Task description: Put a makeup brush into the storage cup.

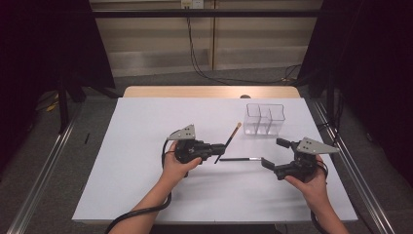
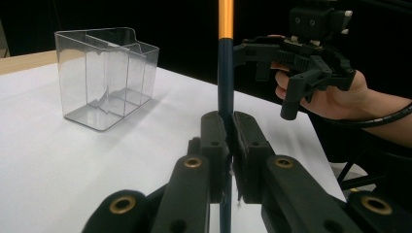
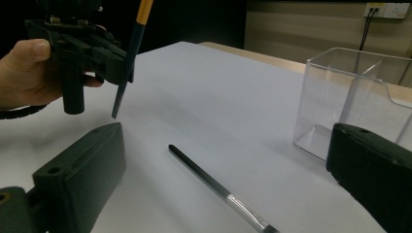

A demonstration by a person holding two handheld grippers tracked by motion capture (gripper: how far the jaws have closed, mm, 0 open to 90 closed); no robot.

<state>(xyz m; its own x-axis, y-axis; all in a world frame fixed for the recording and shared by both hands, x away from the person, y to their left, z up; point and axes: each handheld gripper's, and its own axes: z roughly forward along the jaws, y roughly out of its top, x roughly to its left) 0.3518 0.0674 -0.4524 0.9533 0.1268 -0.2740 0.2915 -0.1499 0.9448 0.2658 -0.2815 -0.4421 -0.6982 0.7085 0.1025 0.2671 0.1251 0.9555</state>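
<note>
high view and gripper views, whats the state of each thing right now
left gripper: shut on the orange-tipped brush
orange-tipped brush: held off the table, tilted
right gripper: open, holding nothing
black brush: lying flat on the table, between the open jaws but untouched
clear box: upright, compartments empty
table: covered in white

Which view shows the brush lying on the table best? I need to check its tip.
The right gripper view: the black brush runs close between the right gripper's open fingers. The high view shows it small; the left gripper view misses it.
</note>
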